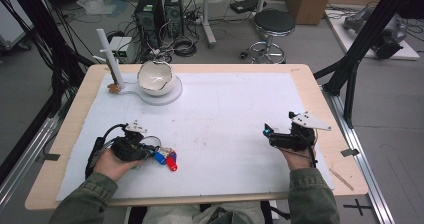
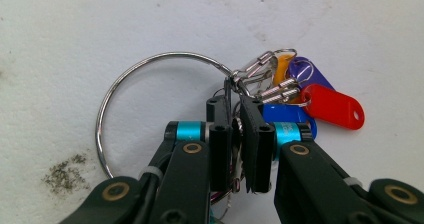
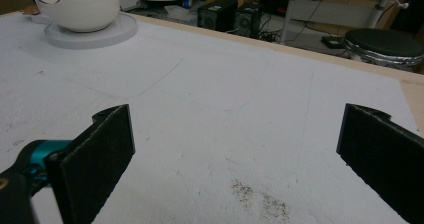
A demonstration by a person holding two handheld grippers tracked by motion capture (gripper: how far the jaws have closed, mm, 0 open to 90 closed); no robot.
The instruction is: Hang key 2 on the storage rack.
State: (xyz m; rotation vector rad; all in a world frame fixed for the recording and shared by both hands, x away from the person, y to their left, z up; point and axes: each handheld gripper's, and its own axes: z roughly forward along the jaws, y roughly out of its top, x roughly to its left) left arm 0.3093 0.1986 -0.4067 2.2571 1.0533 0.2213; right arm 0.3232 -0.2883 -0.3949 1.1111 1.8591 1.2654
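Note:
A large metal key ring lies on the white table cover, carrying several plastic tags: red, blue, purple and an orange one behind. My left gripper is shut on the ring's wire, right where the small clasps hang. In the high view the left gripper sits at the near left with the tags just beyond its tips. My right gripper rests at the near right, its jaws wide apart and bare over the cover.
A white cracked-egg bowl stands on a round base at the far left, beside a white upright post. The bowl also appears in the right gripper view. A dark speckled stain marks the cover near the ring.

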